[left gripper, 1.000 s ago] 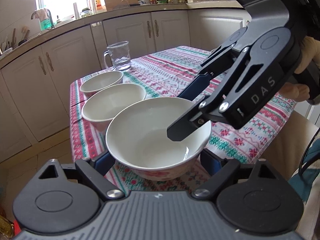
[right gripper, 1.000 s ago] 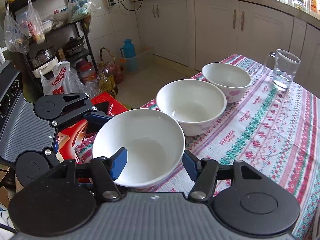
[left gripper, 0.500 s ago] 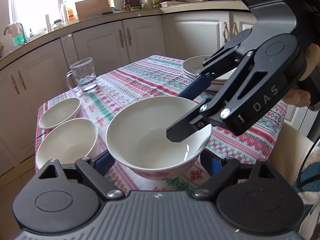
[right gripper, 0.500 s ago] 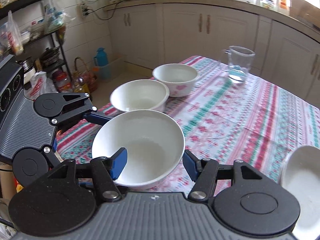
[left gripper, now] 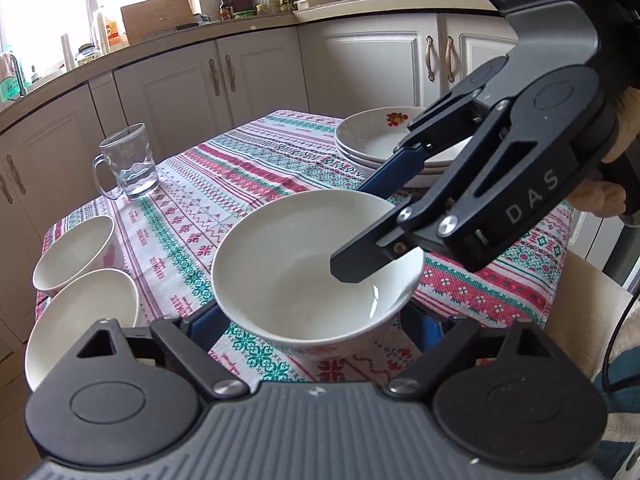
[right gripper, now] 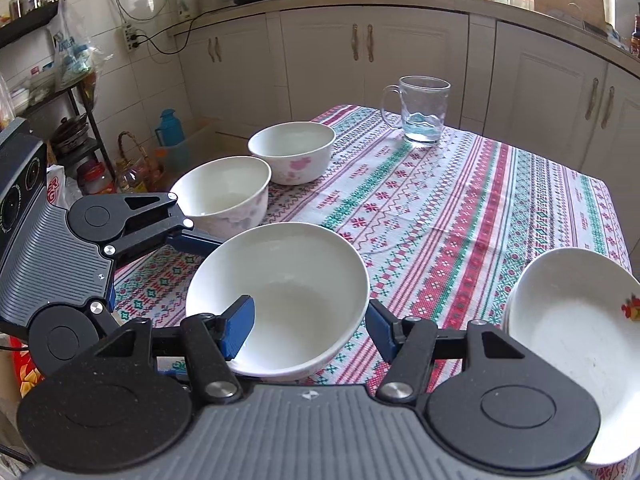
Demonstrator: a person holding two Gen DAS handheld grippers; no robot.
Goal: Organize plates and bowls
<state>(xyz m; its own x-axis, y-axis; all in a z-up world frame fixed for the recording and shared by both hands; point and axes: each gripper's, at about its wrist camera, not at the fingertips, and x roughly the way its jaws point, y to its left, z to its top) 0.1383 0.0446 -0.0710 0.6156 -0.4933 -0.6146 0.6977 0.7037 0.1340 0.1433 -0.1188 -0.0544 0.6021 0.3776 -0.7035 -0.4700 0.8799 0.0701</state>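
Both grippers hold one wide white bowl (left gripper: 296,264) above the striped tablecloth. My left gripper (left gripper: 316,326) clasps it from below its sides. My right gripper (right gripper: 308,326) has one blue finger inside the rim and one outside; it shows in the left wrist view (left gripper: 460,200) reaching in from the right. The bowl also shows in the right wrist view (right gripper: 280,300). Two smaller white bowls (right gripper: 224,192) (right gripper: 294,156) stand side by side at the table's left edge. A stack of white plates (left gripper: 396,144) sits at the far right; it also shows in the right wrist view (right gripper: 572,320).
A glass mug (right gripper: 420,114) with a little water stands near the table's far edge. White kitchen cabinets (left gripper: 256,80) surround the table. A cluttered shelf rack (right gripper: 60,92) and bottles on the floor lie beyond the table's left side.
Both grippers have carried the wide bowl together to the right, away from the two smaller bowls and toward the plate stack. The grips have not changed.
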